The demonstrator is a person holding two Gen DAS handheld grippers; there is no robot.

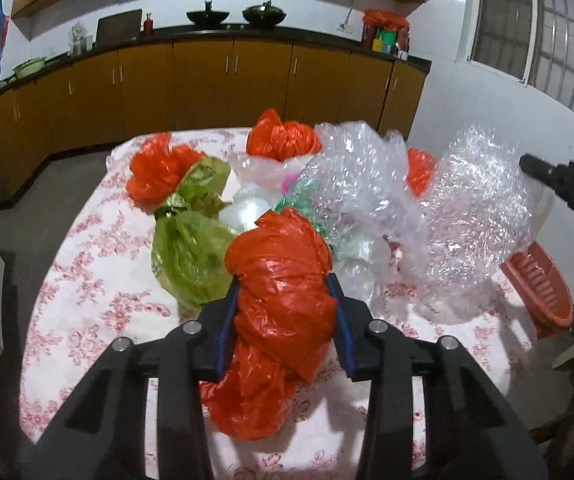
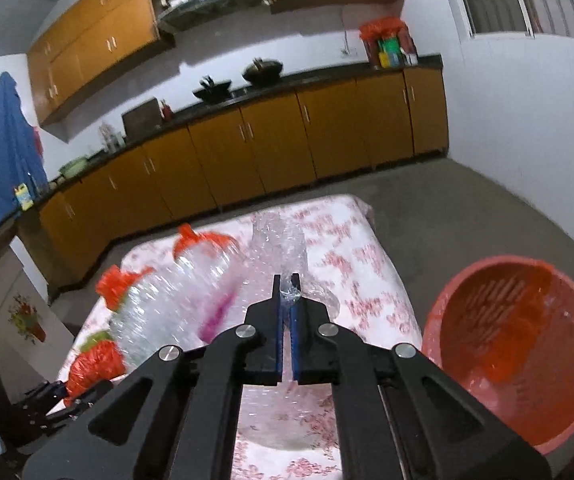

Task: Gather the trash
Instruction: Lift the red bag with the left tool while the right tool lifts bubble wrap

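A: Left gripper [image 1: 285, 292]?
B: Fingers [image 1: 229, 312] clamped on an orange plastic bag [image 1: 283, 280], a crumpled knot bulging up between them with loose tail hanging below. Pads press both sides.
A: Right gripper [image 2: 286, 282]?
B: Fingers [image 2: 275, 320] pressed nearly together, pinching an edge of clear bubble wrap [image 2: 291, 292] at the tips. The sheet trails off ahead and to the left of them, blurred.
A: Rest of the trash?
B: On the floral tabletop [image 1: 87, 248]. Ahead-left of the left fingers, a green bag [image 1: 191, 256], another orange bag [image 1: 159, 168] beyond it. Straight ahead, farther back, a third orange bag [image 1: 281, 136]. Ahead-right, the bubble wrap sheet [image 1: 475, 216] is lifted up, white plastic scraps under it.
A: Bin?
B: Red basin [image 2: 515, 344], right of the right fingers, off the tabletop edge, lower down. Holds something orange-red against its wall; cannot tell what.
A: Background?
B: Wooden cabinets [image 1: 207, 80], dark counter with woks.
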